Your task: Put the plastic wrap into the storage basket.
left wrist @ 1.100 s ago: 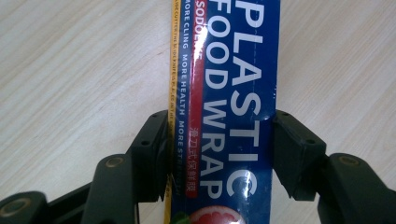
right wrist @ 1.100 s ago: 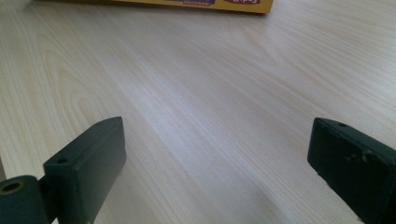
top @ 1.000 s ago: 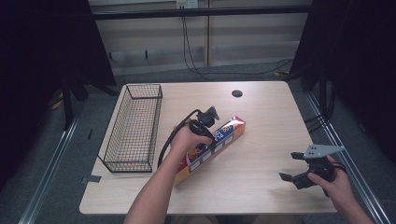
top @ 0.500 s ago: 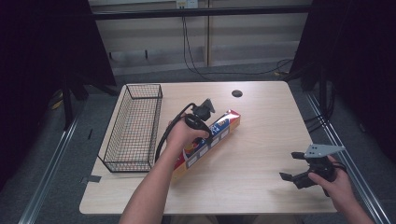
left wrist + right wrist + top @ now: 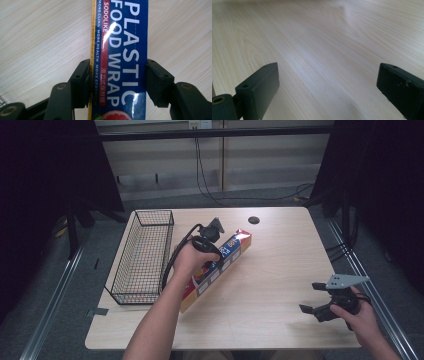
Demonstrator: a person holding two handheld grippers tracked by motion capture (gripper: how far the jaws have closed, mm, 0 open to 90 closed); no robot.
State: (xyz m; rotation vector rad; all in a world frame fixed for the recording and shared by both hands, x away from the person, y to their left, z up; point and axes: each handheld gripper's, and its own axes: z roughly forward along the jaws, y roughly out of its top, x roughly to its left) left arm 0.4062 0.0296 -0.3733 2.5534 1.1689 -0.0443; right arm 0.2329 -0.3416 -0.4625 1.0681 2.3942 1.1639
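The left tool point(image 5: 117, 82) is clamped across the long blue and red cardboard box of plastic food wrap point(image 5: 220, 265), which lies slanted over the pale wooden counter point(image 5: 280, 290) just right of the black wire basket point(image 5: 142, 255). The step in hand looks like a lift. Next, the box likely needs carrying left, aligned lengthwise over the basket. The right tool point(image 5: 325, 307) rests apart, empty.

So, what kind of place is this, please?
Probably a lab or recording studio, not a home kitchen: black curtains hang around one plain wooden table, loose cables run down the back wall, and metal rails lie on the grey floor.
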